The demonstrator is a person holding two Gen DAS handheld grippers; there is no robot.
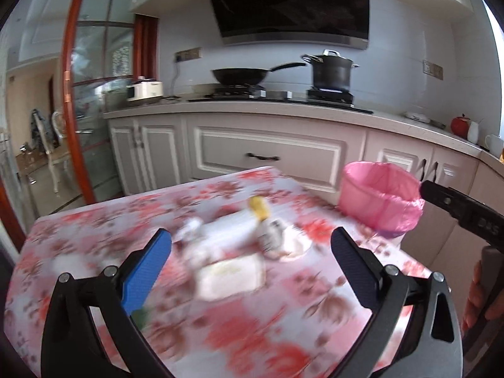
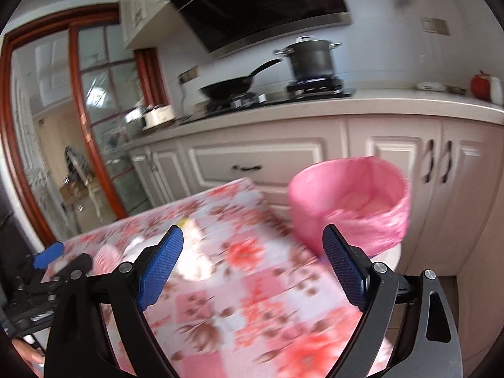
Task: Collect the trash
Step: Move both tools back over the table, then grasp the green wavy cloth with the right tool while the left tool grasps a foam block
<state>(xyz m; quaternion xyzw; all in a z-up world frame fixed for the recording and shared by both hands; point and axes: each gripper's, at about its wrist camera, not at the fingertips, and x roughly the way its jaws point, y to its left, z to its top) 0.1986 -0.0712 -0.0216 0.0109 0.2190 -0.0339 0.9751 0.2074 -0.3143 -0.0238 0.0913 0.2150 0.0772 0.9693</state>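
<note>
Two grippers, both empty, over a floral-covered table [image 1: 94, 236] in a kitchen.

Left-wrist view, left to right:
- left gripper [image 1: 252, 253], low centre of frame, jaws spread wide, nothing between the pads. Blue finger [image 1: 146, 271] at lower left, dark one at lower right.
- trash pile [image 1: 239, 249] mid-frame on the cloth, just beyond the fingertips: crumpled white paper or tissue, a flat pale packet [image 1: 228, 277], a small bottle [image 1: 267, 233] with a yellow top. All smeared by motion blur; I cannot sort the pieces further.
- pink-lined bin [image 1: 378, 198], right of centre, off the table's far right corner. Its inside shows only pink liner from this angle.
- far right edge: black body of the other tool and part of a hand [image 1: 475, 299] on its grip.

Right-wrist view, left to right:
- left tool at lower left edge.
- right gripper [image 2: 252, 258], jaws well apart, holding nothing.
- white scraps behind its left finger; bin [image 2: 349, 201] at right centre, near the right fingertip.

Progress, my reading: several pieces lie uncollected, so much of the job remains. Whether anything is already in the bin I cannot tell.

Writing: pale letters on the black tool at far right of the left-wrist view, too blurred to read. Bottle label unreadable.
</note>
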